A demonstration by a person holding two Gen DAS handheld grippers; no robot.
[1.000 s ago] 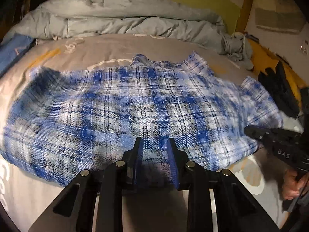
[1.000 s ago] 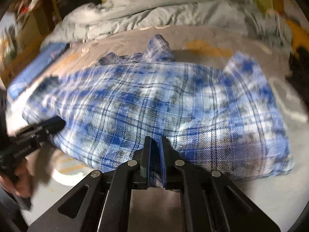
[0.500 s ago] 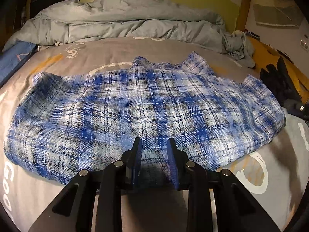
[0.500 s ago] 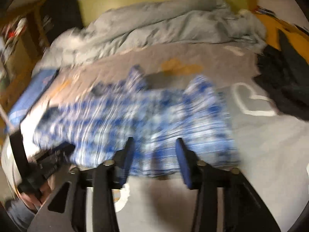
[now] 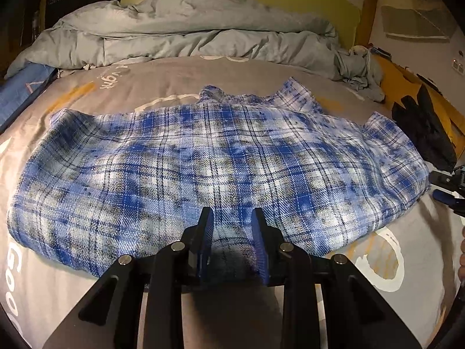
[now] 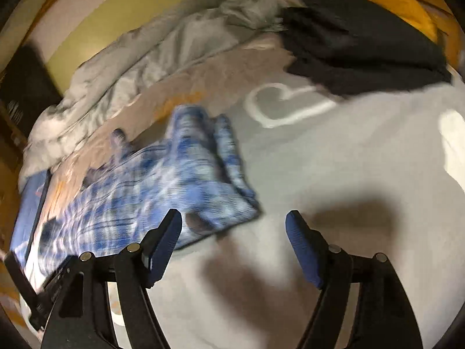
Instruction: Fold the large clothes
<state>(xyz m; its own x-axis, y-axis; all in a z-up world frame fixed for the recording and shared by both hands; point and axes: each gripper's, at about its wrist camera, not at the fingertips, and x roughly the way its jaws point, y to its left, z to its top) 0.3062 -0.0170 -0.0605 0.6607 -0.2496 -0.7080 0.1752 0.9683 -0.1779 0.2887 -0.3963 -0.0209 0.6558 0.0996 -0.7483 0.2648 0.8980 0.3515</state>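
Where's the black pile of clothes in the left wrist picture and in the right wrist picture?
Left wrist: black clothes at the right edge, beyond the plaid shirt.
Right wrist: black clothes at the upper right, above the white heart print.
Shared landmark: the grey duvet along the bed's far side.

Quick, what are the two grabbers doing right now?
Left gripper: shut on the plaid shirt's near edge.
Right gripper: jaws opening, nothing between them.

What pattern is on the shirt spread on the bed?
Blue, white and grey plaid shirt; clearest in the left wrist view.
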